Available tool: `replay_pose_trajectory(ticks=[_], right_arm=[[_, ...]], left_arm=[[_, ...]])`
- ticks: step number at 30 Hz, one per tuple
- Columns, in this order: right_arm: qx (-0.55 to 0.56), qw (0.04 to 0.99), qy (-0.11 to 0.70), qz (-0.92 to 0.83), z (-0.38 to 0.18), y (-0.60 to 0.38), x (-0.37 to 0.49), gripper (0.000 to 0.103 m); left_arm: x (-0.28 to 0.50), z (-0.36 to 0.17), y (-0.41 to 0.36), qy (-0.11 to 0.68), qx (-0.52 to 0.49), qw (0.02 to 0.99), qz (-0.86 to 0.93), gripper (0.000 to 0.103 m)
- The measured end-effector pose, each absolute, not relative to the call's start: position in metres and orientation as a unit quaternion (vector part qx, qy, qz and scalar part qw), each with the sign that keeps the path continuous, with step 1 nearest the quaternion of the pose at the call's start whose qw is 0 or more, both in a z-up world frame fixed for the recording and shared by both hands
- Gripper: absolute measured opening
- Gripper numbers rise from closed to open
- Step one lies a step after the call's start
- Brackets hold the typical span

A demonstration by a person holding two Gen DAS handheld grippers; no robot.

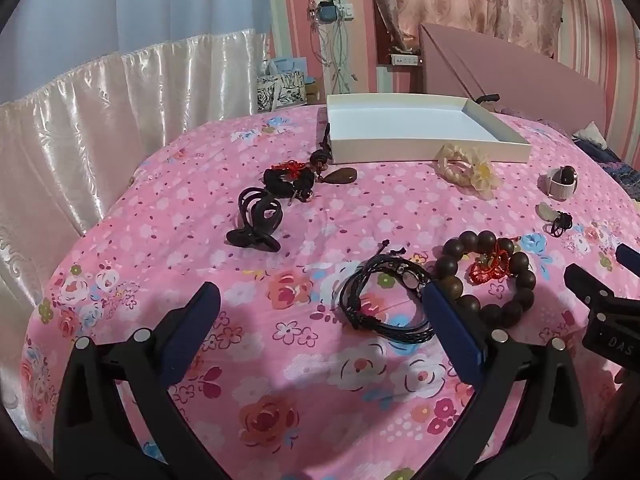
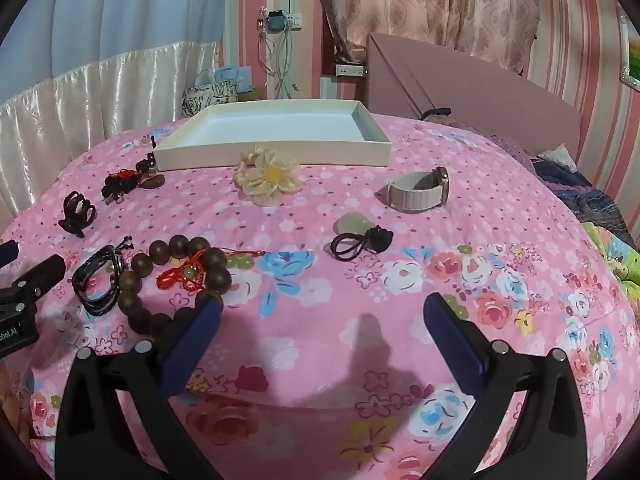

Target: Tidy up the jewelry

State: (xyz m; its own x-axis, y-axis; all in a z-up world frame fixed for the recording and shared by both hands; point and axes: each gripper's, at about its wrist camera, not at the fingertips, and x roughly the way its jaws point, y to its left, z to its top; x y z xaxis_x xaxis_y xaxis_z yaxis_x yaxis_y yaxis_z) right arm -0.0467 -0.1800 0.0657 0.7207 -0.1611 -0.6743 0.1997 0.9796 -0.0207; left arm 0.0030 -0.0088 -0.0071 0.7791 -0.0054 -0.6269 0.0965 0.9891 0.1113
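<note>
Right wrist view: white tray (image 2: 276,152) holds nothing, jewelry lies outside, both hand-held grippers (image 2: 320,312) spread apart.

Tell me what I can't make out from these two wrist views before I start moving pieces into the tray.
- Wooden bead bracelet: near beads covered by a right gripper finger in the right view.
- Black cord bracelet: one side covered by a left gripper finger in the left view.
- White tray: floor behind the near wall hidden in both views.
- Watch: face turned away; small in the left view.
</note>
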Motion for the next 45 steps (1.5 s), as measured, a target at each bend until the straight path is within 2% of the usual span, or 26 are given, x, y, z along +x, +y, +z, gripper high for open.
replay_pose_trajectory(ticks=[45], right_arm=[[0.031, 0.928, 0.356, -0.104, 0.067, -0.183, -0.049, 0.101]], left_arm=[[0.004, -0.008, -0.006, 0.335, 0.066, 0.939, -0.029, 0.100]])
